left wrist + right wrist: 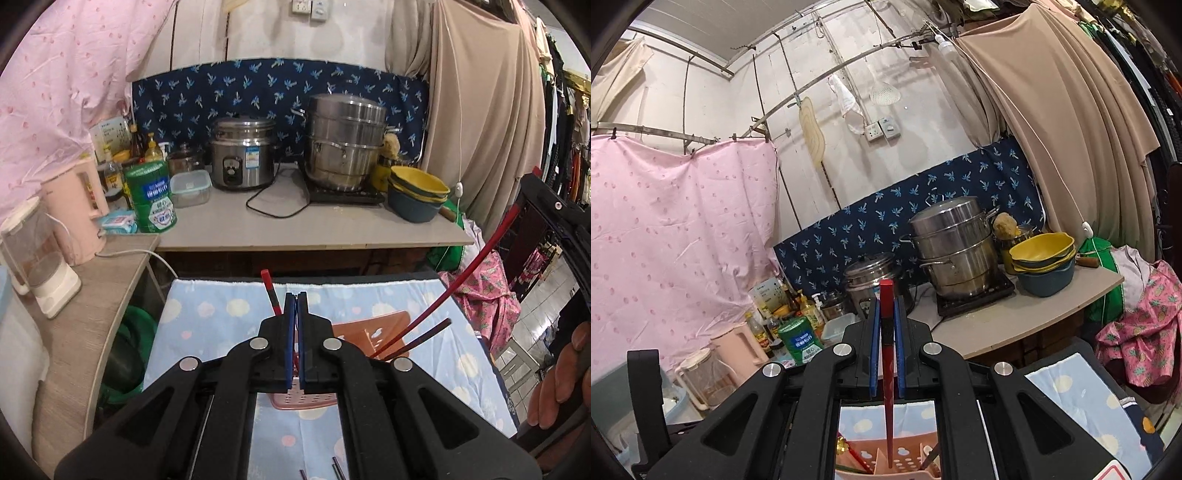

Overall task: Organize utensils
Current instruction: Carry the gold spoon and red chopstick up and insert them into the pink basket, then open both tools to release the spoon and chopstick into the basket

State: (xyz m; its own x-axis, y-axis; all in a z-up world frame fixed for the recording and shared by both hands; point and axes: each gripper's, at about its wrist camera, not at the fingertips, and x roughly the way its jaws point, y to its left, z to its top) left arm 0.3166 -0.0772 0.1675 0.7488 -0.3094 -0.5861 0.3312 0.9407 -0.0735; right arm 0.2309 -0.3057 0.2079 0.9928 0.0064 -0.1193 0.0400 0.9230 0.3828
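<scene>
L gripper (295,299): nearest lens in L wrist view, blue pads pressed together, jaws closed; red-black chopstick (270,293) pokes up just left of the tips, can't tell if pinched or only behind.
Holder (373,334): salmon-pink perforated utensil basket under and behind L jaws, on blue spotted cloth (207,332).
In holder: long red chopstick (454,280) leaning up to the right, dark chopstick (424,338) leaning beside it.
Loose sticks (336,469): a few dark tips on cloth at bottom edge.
R side of L view: person's hand (561,373) on the other tool's handle.
Backdrop: counter (332,229) w/ rice cooker (242,155), stacked steel steamer (345,142), yellow and blue bowls (419,194), green tin (153,195).

R gripper (887,314): nearest lens in R wrist view, jaws nearly closed, clamped on red chopstick (886,295) w/ dark band mid-shaft.
Chopstick pose: upright, top end above the pads, thin tip hanging down over pink holder (875,458).
Holder compartments: dividers visible; other stick ends in there, which slot can't tell.
Backdrop: same steamer (955,245), bowls (1043,258), pink curtain (683,240) at left.
</scene>
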